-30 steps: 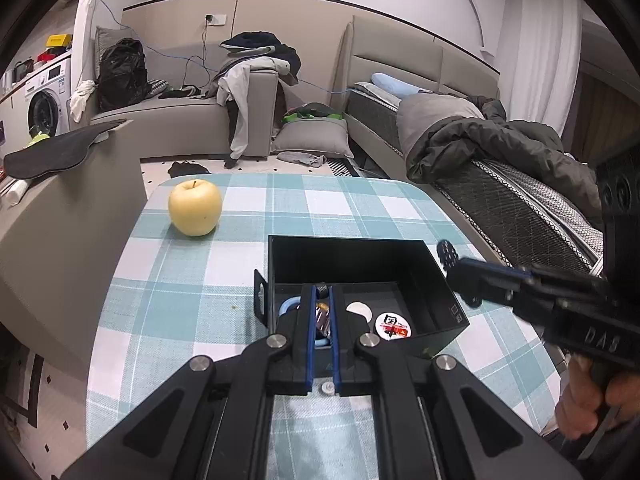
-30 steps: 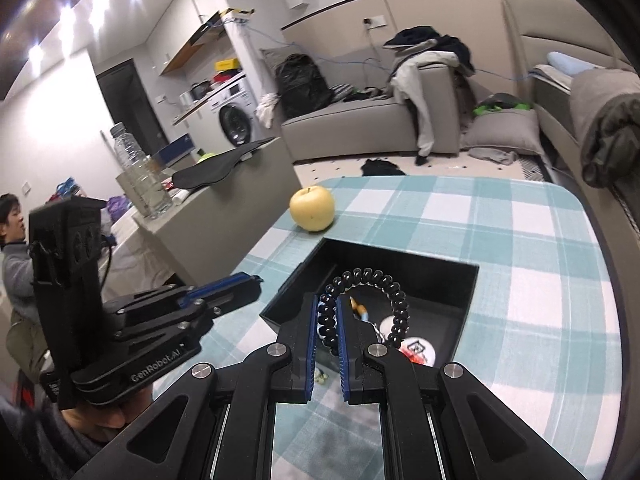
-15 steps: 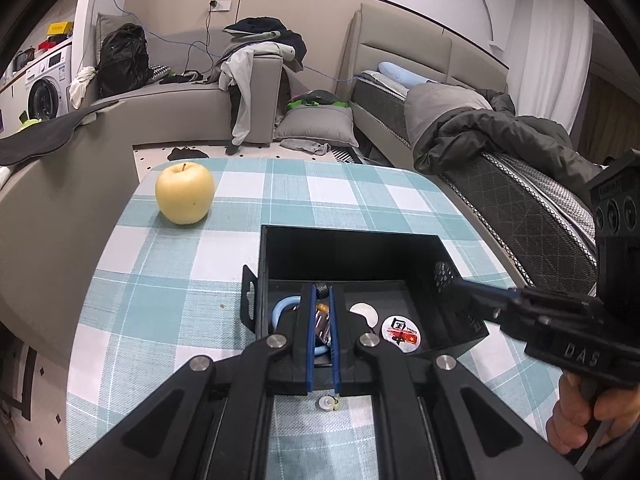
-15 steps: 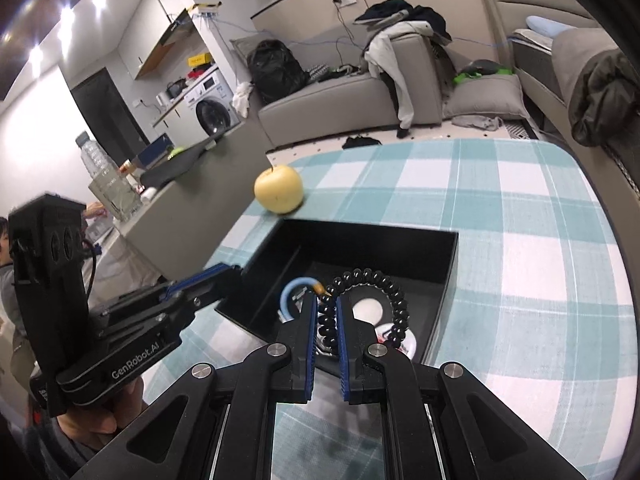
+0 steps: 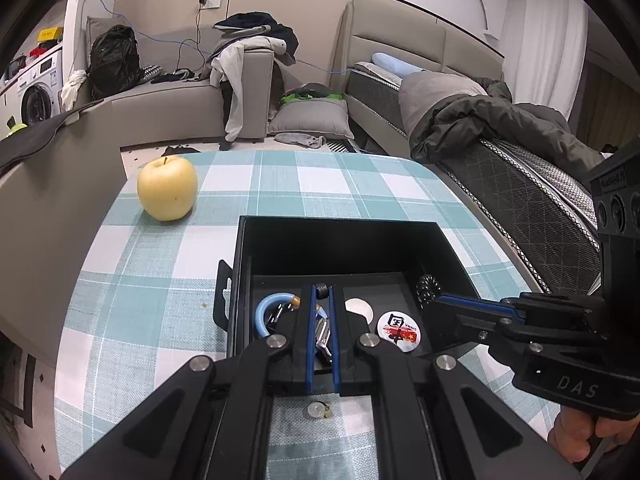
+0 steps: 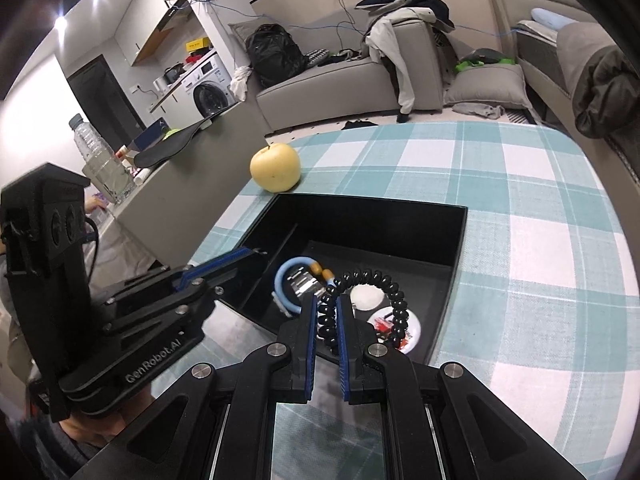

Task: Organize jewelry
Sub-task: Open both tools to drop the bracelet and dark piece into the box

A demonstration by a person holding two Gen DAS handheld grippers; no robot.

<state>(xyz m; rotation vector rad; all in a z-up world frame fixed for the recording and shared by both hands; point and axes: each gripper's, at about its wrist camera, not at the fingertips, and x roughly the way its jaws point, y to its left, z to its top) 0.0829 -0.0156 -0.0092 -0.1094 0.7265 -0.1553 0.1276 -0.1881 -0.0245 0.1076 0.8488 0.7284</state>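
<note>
A black open box [image 5: 340, 236] [image 6: 460, 240] sits on the checked table. Inside lie a light blue bangle [image 5: 266, 308] [image 6: 282, 280], a metal watch band [image 6: 302, 283], a white disc [image 5: 359, 308] and a round badge [image 5: 398, 327]. My right gripper [image 6: 325, 312] is shut on a black coiled bead bracelet [image 6: 386, 284], low inside the box; it shows in the left wrist view too [image 5: 434, 304]. My left gripper [image 5: 321, 300] is shut on a small dark metal piece [image 5: 321, 289] over the box's near left part.
A yellow apple [image 5: 168, 188] [image 6: 275, 167] stands on the table beyond the box's far left corner. A small earring [image 5: 318, 410] lies on the cloth in front of the box. A grey counter borders the table's left edge; a bed lies to the right.
My right gripper has lowered the bead bracelet from above the box down into it. My left gripper has edged forward over the box, still shut.
</note>
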